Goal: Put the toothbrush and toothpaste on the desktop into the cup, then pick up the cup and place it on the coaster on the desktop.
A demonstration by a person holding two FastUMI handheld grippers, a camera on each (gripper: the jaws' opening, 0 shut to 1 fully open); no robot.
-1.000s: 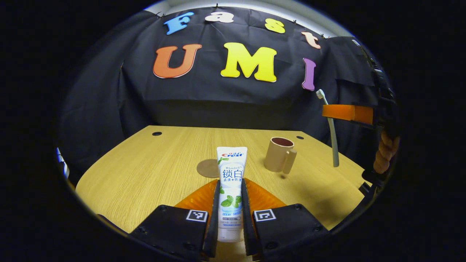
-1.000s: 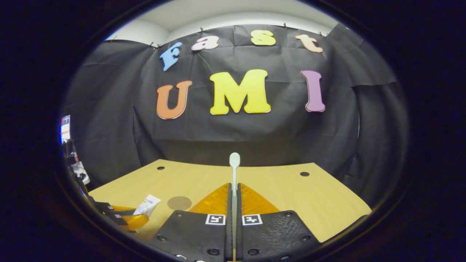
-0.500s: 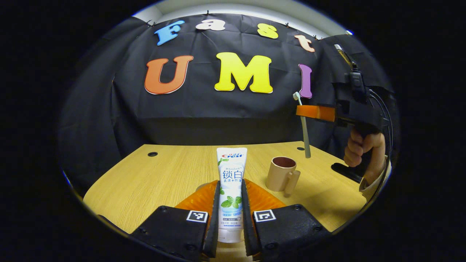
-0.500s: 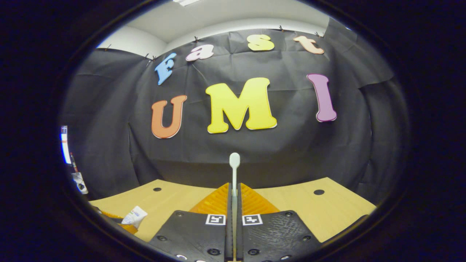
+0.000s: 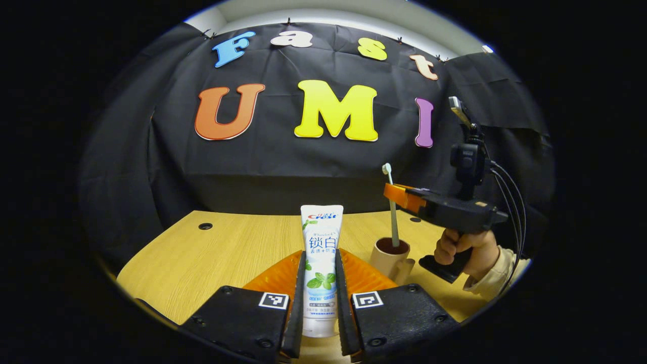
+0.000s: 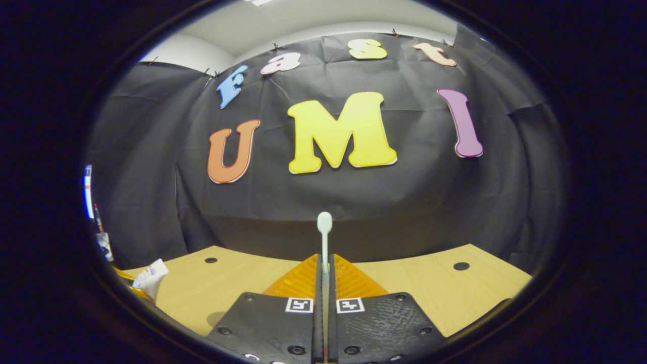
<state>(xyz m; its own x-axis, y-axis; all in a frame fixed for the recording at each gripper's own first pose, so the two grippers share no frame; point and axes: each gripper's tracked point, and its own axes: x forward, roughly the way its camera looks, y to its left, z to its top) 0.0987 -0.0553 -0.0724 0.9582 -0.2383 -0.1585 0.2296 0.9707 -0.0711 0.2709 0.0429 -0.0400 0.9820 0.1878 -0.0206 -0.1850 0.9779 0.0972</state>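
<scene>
The left gripper (image 5: 319,283) held its jaws clamped on the white plastic toothpaste tube (image 5: 321,253), upright over the light wooden desk (image 5: 227,253). Ahead-right, the right gripper (image 5: 397,192) pinched the slim white toothbrush (image 5: 393,222), its lower end inside the tan handled cup (image 5: 389,258), bare desk beyond.

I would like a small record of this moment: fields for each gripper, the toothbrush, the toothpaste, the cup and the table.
left gripper: shut on the toothpaste, held above the table
right gripper: shut on the toothbrush
toothbrush: upright, head up, lower end inside the cup
toothpaste: not yet in the cup
cup: upright on the table, handle toward the camera in the left gripper view
table: wooden
hand: holds the right gripper's handle
</scene>
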